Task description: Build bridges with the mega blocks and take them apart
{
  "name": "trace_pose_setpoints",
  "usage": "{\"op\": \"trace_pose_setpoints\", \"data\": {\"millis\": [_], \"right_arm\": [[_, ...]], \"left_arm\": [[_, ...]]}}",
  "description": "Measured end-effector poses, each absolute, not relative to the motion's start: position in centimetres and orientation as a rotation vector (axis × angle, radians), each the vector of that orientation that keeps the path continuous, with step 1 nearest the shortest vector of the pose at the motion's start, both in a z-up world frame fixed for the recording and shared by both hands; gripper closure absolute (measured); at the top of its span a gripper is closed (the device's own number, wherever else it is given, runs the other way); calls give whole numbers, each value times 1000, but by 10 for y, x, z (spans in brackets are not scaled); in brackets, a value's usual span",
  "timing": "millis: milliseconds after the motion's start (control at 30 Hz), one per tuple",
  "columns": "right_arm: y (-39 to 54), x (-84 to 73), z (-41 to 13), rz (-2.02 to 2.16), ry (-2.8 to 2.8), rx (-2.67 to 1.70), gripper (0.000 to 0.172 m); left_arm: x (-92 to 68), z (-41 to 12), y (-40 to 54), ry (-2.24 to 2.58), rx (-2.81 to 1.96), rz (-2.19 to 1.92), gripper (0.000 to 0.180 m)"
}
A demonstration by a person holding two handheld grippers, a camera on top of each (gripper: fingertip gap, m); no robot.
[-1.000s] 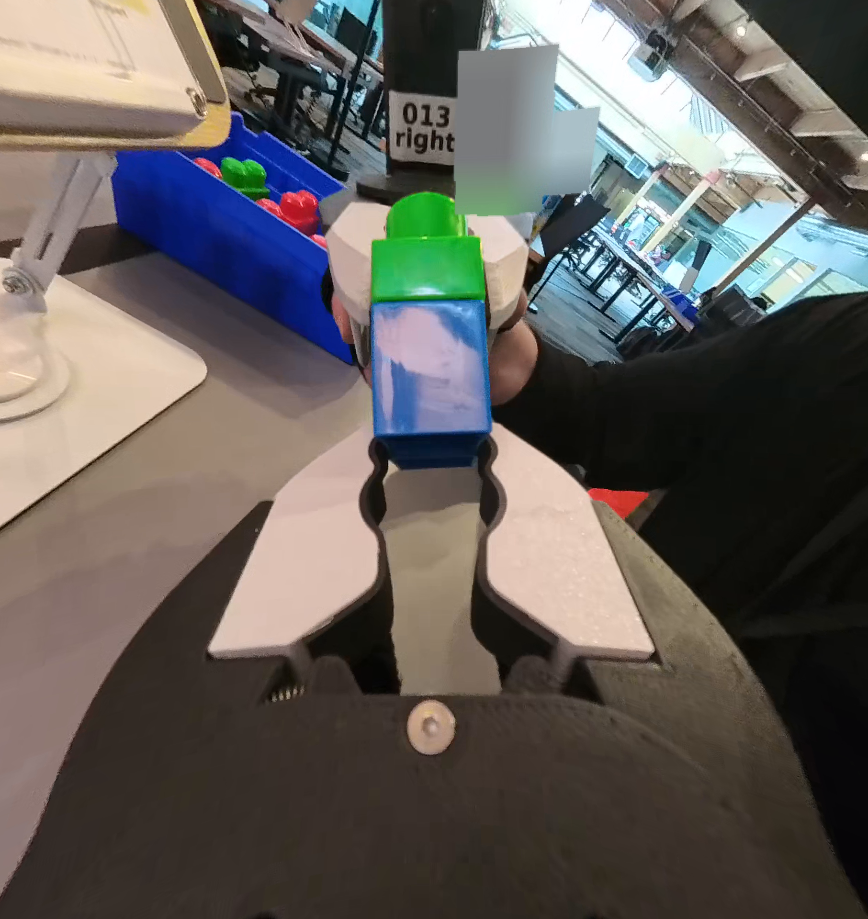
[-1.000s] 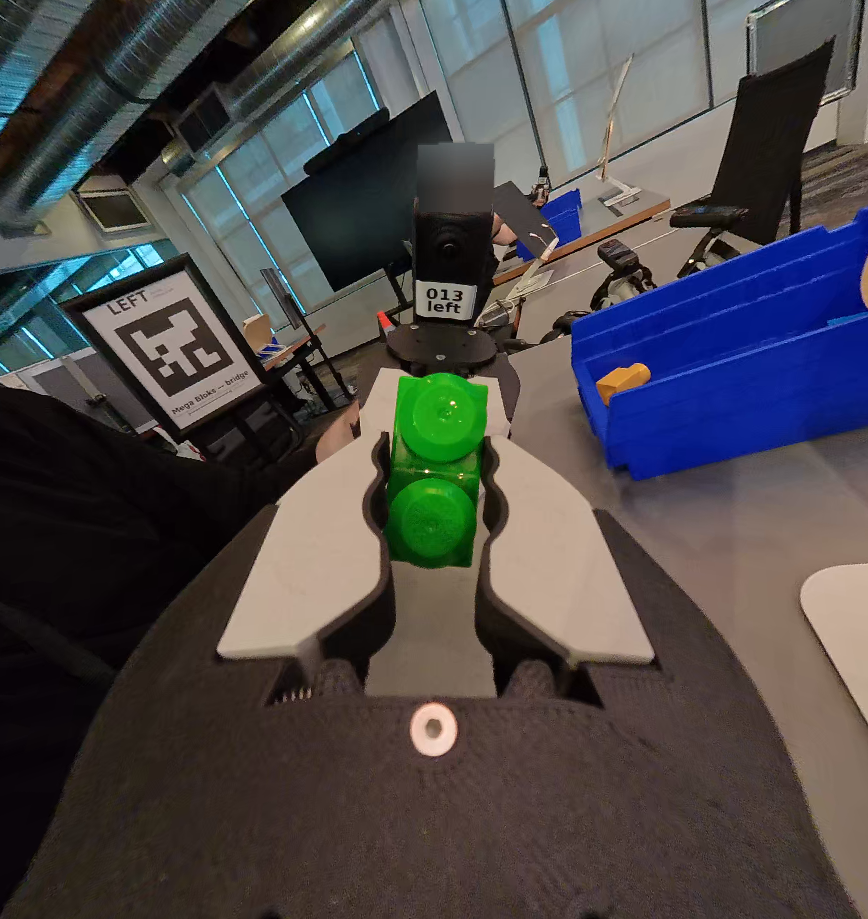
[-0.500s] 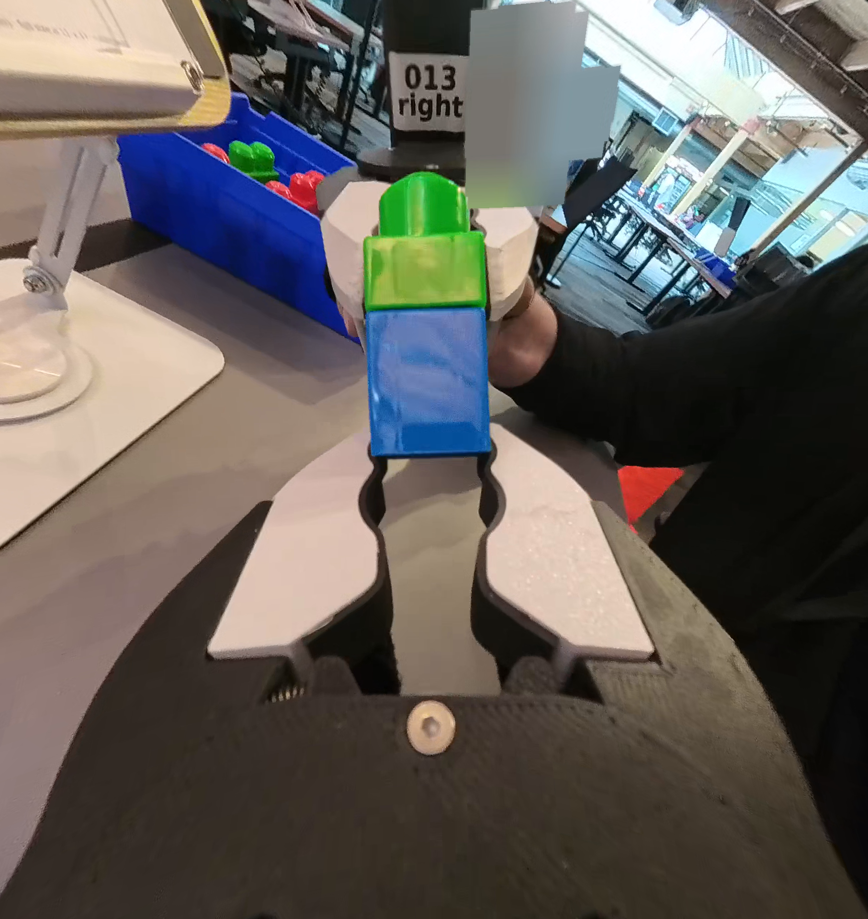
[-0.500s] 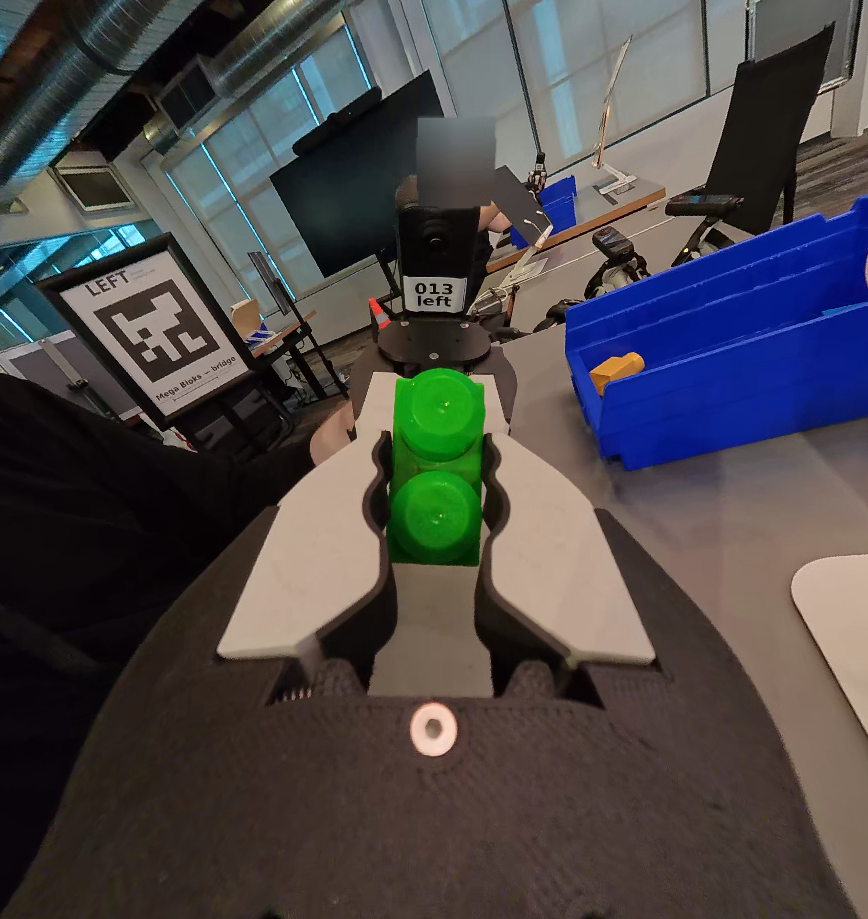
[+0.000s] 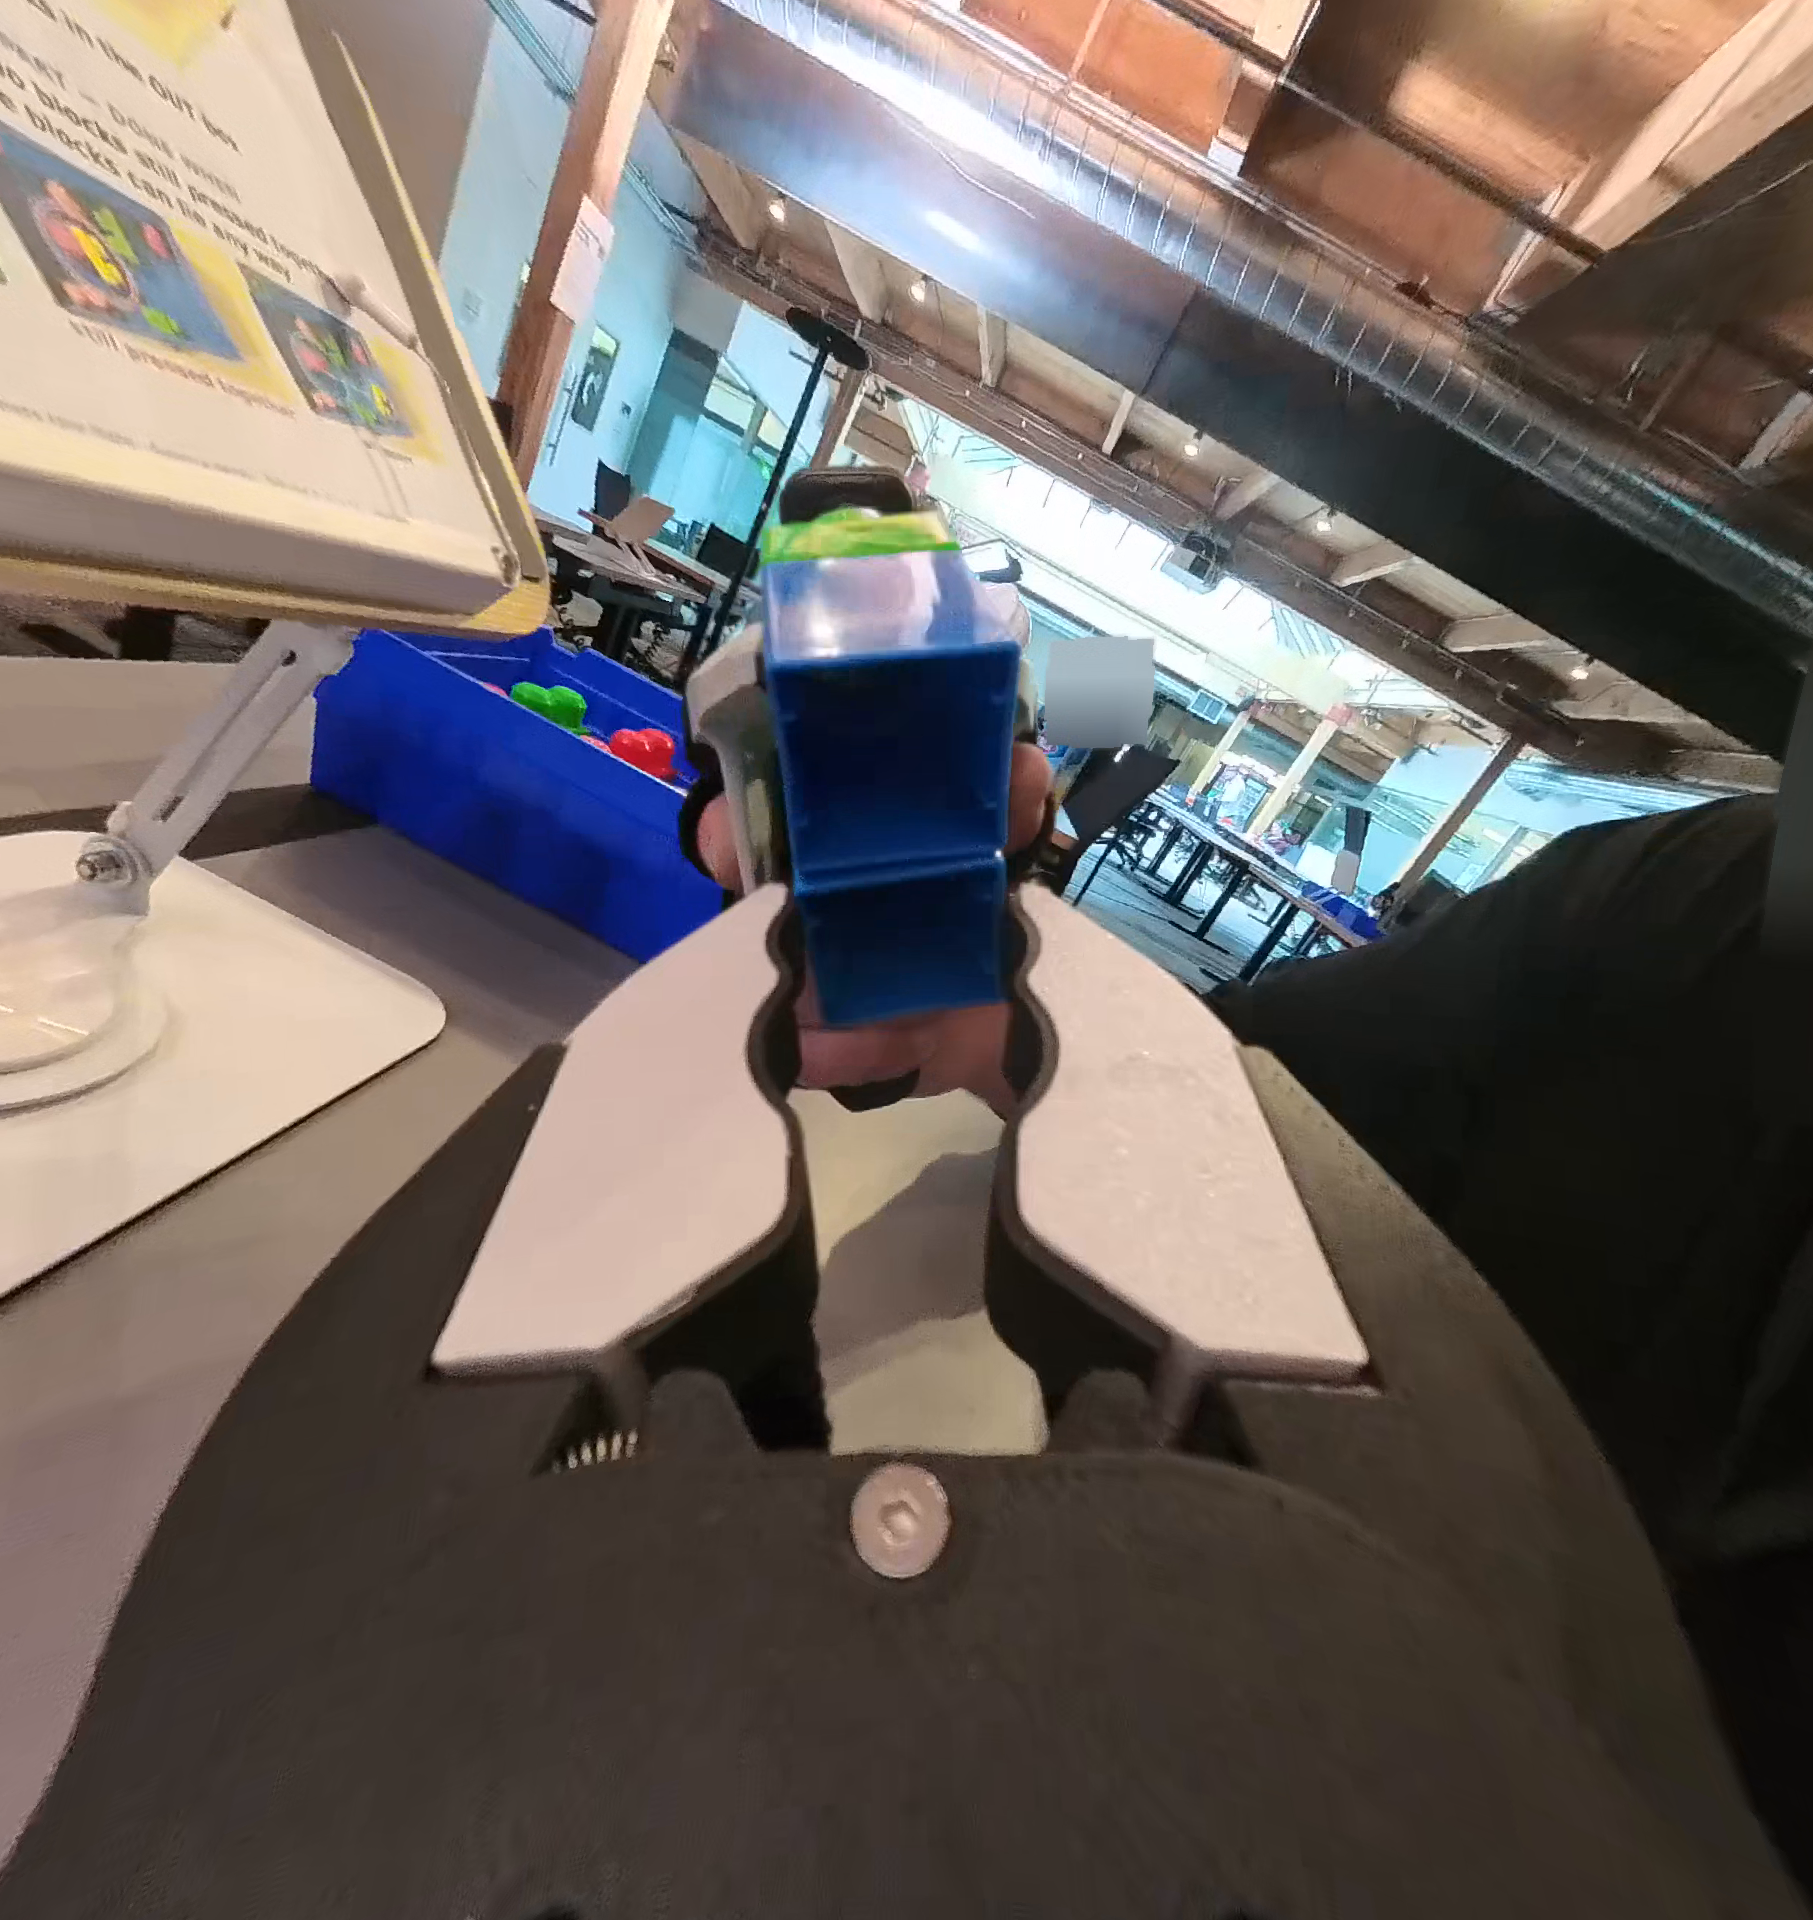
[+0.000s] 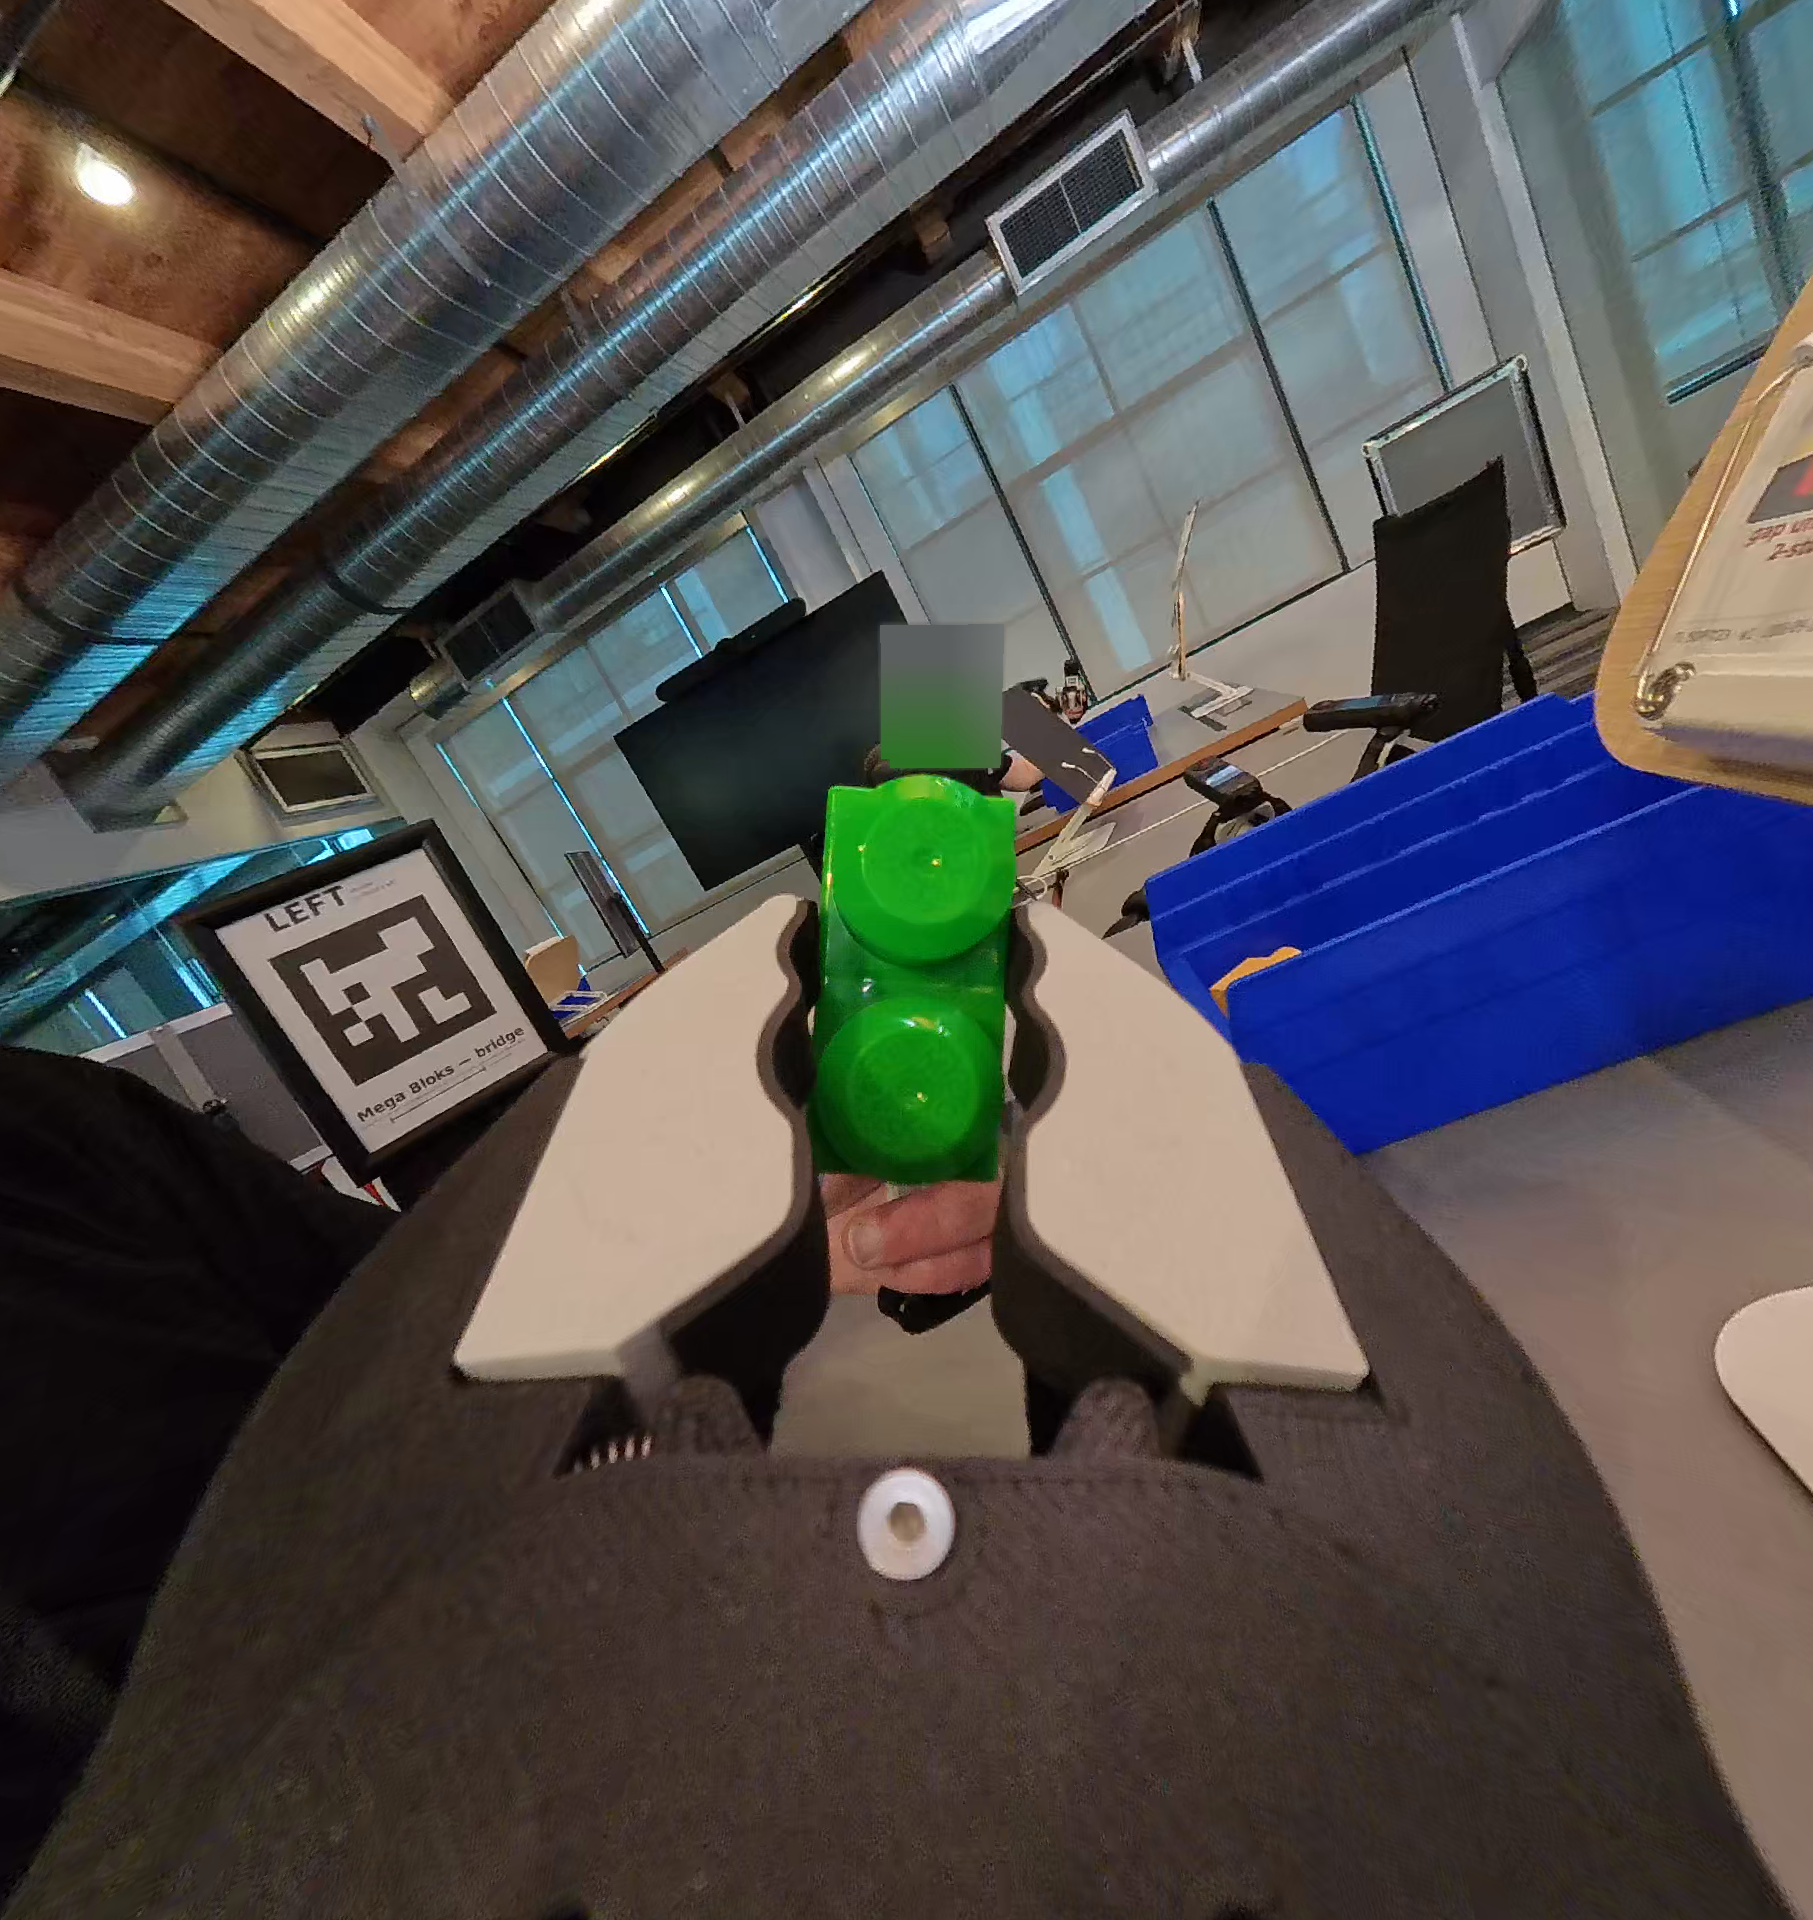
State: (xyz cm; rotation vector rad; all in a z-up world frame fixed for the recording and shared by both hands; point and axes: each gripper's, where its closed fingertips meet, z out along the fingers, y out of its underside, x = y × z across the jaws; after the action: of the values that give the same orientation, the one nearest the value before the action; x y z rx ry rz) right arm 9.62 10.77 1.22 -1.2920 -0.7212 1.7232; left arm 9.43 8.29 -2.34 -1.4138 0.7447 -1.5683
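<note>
My left gripper [image 5: 897, 935] is shut on a blue block [image 5: 897, 821]; I look into its hollow underside. A green block [image 5: 855, 538] shows as a thin strip at the blue block's far end. My right gripper [image 6: 907, 987] is shut on that green block [image 6: 912, 977]; its two studs face the right wrist camera. The two grippers face each other above the grey table [image 5: 466, 935]. In the left wrist view the right gripper's pale fingers [image 5: 736, 748] and a hand show behind the blue block. The join between the two blocks is hidden.
A blue bin [image 5: 497, 769] with red and green blocks stands behind at left. It also shows in the right wrist view [image 6: 1504, 935], holding a yellow block [image 6: 1245, 971]. A white stand base [image 5: 154, 1039] carries an instruction board [image 5: 185, 312]. A black sleeve [image 5: 1504, 1039] is at right. There is about 4 centimeters between the tips of the two grippers.
Both grippers have tilted upward, so the blue block now shows its hollow underside and the green block is nearly hidden behind it. Both grasps have held.
</note>
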Motion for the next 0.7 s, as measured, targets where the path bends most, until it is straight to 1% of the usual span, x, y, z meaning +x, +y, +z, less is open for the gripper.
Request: {"op": "trace_pose_setpoints", "data": {"millis": [467, 567, 600, 633, 700], "right_arm": [[104, 92, 9, 1689, -783, -1332, 136], [107, 93, 7, 1694, -793, -1342, 136], [108, 93, 6, 1700, -786, -1345, 130], [109, 93, 6, 1724, -778, -1349, 118], [109, 92, 3, 1751, -790, -1364, 109]], "left_arm": [[95, -31, 81, 801, -1482, -1495, 147], [95, -32, 84, 801, -1479, -1411, 147], [95, -34, 86, 812, -1489, -1348, 147], [93, -32, 89, 805, -1481, -1302, 147], [81, -24, 97, 747, -1445, -1196, 147]]}}
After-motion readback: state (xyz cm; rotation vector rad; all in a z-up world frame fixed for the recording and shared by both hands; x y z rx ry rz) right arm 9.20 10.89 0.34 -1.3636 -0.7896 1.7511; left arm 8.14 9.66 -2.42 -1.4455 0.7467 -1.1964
